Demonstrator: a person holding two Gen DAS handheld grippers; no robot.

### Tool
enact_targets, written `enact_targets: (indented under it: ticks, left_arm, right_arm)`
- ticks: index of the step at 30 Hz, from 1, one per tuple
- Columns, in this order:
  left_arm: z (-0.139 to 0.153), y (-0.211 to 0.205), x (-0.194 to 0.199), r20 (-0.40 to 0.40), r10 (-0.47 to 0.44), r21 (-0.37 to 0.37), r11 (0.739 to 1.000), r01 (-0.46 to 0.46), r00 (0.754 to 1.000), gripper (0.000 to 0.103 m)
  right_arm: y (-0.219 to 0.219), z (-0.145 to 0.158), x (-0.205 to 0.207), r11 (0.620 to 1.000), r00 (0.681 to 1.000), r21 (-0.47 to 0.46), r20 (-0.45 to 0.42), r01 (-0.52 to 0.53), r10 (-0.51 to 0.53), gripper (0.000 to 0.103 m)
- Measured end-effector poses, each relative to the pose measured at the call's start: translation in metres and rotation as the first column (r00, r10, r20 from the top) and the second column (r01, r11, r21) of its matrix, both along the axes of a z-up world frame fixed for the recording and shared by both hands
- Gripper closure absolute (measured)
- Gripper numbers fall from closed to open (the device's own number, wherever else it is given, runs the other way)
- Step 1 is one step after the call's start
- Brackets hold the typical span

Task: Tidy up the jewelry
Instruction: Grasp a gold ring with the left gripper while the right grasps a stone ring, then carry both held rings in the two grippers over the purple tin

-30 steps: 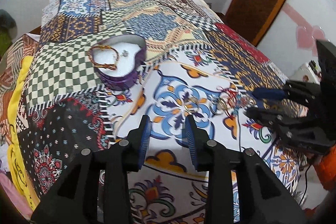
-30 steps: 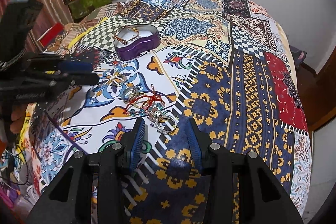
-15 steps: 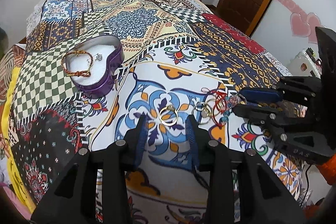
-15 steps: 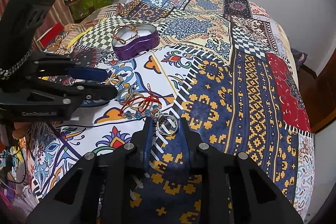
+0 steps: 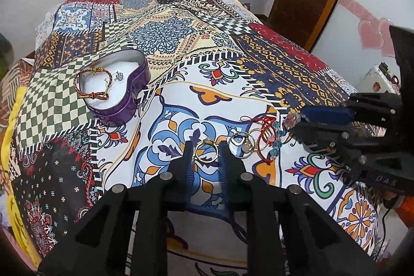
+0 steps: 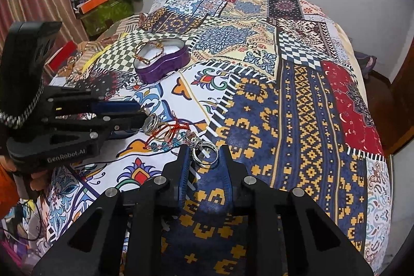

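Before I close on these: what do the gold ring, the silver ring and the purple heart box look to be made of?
Gold ring: seems polished yellow metal, from its bright glints; possibly plated. Silver ring: looks like grey metal with a dark patterned band, perhaps oxidised or stone-set; too small to tell. Purple heart box: likely thin painted tin, given its glossy streaked wall and silvery rim, with a white soft-looking lining.

Left gripper (image 6: 139, 111) body, side face, in the right wrist view: white lettering "GenRobot.AI".
Right gripper (image 5: 297, 122) body, lower side face, in the left wrist view: pale embossed letters "DAS", as far as they can be read; any other characters beside them are too dim to tell.
Orange box (image 6: 93, 0) on the clutter beyond the bed's far left corner: any print is too small to read.
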State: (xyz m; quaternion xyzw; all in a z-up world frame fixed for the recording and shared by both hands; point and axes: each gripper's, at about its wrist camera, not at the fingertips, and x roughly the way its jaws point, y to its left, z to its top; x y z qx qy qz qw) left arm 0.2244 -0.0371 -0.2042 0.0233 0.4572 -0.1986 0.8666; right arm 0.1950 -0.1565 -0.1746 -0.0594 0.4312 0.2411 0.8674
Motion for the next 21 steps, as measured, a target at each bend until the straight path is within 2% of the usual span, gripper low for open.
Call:
enact_targets:
  ticks: [3,12,21]
  left_arm:
    - [0.003,0.004,-0.006,0.017,0.002,-0.031,1.000,-0.002,1.000,0.086]
    - [0.027,0.022,-0.018,0.080,0.068,-0.052,0.997,-0.064,0.994,0.086]
    - [0.059,0.059,-0.015,0.160,0.168,-0.080,0.984,-0.157,0.973,0.086]
  right_arm:
    - [-0.003,0.007,0.000,1.000,1.000,0.009,0.012,0.012,-0.012,0.082]
    - [-0.002,0.039,0.005,0.999,0.997,0.036,0.076,0.020,-0.023,0.082]
    - [0.016,0.067,0.023,0.998,0.989,0.064,0.146,-0.015,0.006,0.082]
